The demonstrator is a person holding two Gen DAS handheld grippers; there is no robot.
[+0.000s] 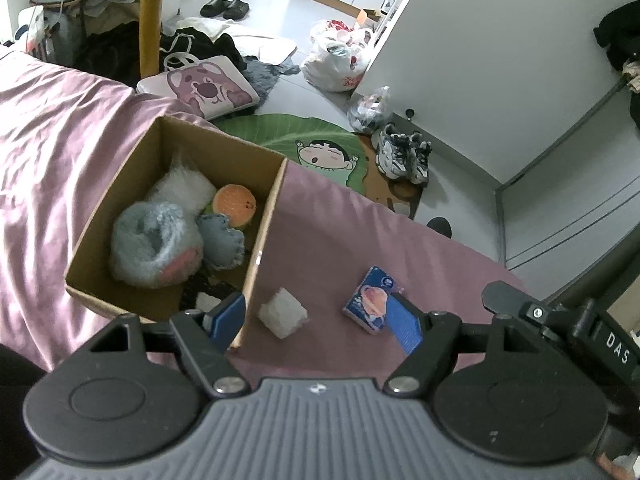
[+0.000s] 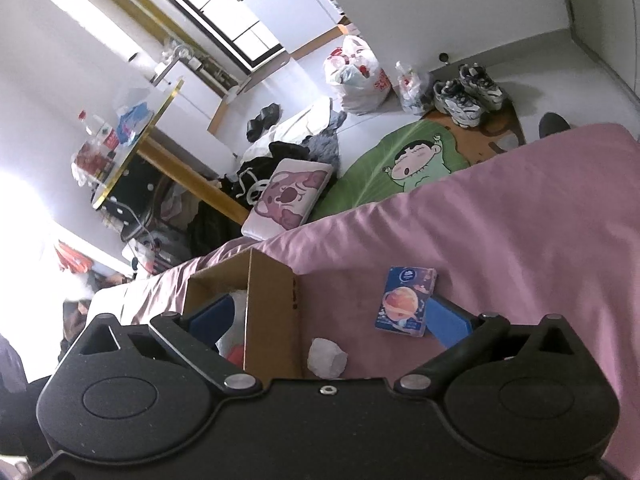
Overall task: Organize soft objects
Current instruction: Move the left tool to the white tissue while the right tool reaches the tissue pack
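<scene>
My left gripper hangs wide open and empty over the bed, tilted down, the white wad lying between its blue pads; I'd drop straight and close gently. My right gripper, also spread and empty, hovers near the blue tissue pack. Beyond, the cardboard box already holds 4 plush things.

Pink-sheeted bed carries cardboard box, white soft lump, blue tissue pack.
</scene>
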